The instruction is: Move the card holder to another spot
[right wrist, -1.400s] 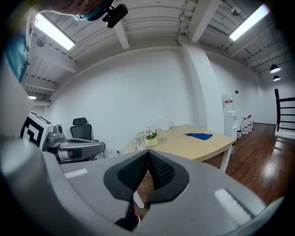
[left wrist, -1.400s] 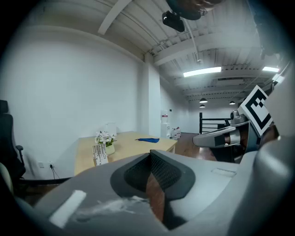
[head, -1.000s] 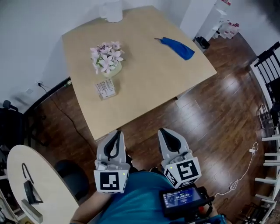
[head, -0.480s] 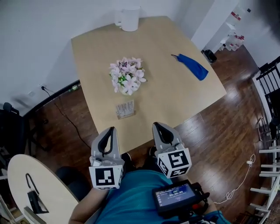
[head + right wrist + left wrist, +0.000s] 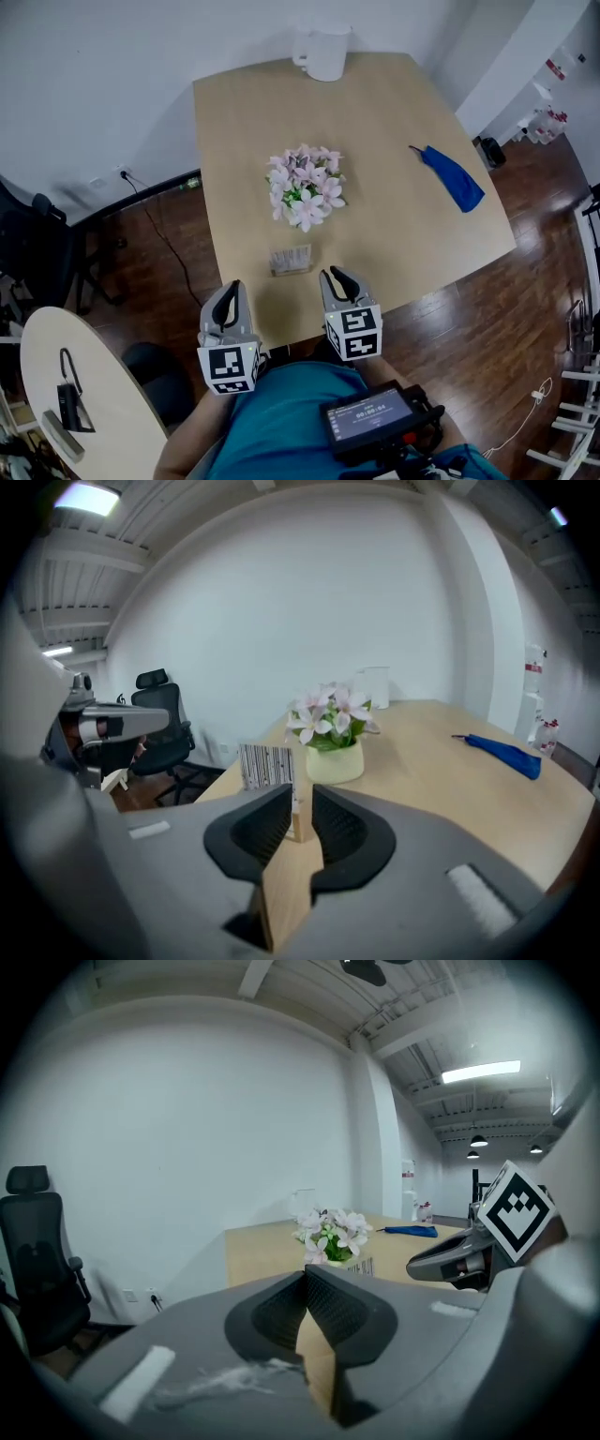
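The card holder (image 5: 291, 260) is a small striped stand near the front edge of the light wooden table (image 5: 422, 234), just in front of the pot of pink flowers (image 5: 305, 185). My right gripper (image 5: 331, 275) hovers over that edge, just right of the holder. Its jaws are opening, with a narrow gap and nothing gripped. In the right gripper view the card holder (image 5: 267, 766) stands just beyond the right gripper (image 5: 302, 803). My left gripper (image 5: 232, 285) is shut and empty, left of the holder, off the table's edge. The left gripper (image 5: 306, 1274) has its pads together.
A white jug (image 5: 323, 42) stands at the table's far edge and a blue cloth (image 5: 453, 178) lies at its right. A round side table (image 5: 37, 356) with a black device (image 5: 67, 398) is at lower left. A black office chair (image 5: 159, 719) stands on the left.
The view has closed in on the table. Both grippers have come forward to its near edge, and the card holder now lies just ahead of them.
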The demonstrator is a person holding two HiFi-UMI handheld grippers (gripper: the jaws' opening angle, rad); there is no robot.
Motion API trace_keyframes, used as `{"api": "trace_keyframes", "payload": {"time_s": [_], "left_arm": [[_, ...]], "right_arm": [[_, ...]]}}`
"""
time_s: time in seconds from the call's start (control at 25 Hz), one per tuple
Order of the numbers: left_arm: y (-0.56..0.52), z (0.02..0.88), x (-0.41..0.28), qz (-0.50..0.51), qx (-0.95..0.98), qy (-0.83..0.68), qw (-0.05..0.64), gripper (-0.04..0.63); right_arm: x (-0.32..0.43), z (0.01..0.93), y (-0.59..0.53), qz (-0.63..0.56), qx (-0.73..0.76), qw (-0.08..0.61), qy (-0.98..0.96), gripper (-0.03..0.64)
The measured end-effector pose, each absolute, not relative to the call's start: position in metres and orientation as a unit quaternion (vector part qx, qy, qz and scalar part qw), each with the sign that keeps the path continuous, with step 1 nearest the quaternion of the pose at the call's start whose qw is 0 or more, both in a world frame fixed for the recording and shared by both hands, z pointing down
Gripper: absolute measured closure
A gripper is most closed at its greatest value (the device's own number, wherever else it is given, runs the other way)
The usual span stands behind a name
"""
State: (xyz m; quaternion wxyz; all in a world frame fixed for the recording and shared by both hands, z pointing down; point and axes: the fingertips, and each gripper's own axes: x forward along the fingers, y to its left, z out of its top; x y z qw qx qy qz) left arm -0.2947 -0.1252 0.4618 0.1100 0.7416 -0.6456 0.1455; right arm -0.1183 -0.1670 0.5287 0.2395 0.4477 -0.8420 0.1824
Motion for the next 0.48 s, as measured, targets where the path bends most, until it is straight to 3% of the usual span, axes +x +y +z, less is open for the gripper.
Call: {"api": "trace_keyframes", "payload": {"time_s": [0.48], "left_arm": [[-0.121,0.481,-0.301,0.184,0.723,-0.650,0.143,0.578]], "right_arm": [[-0.147,0.609,-0.181,0.225,0.407,0.301,-0.833,0.517]]}}
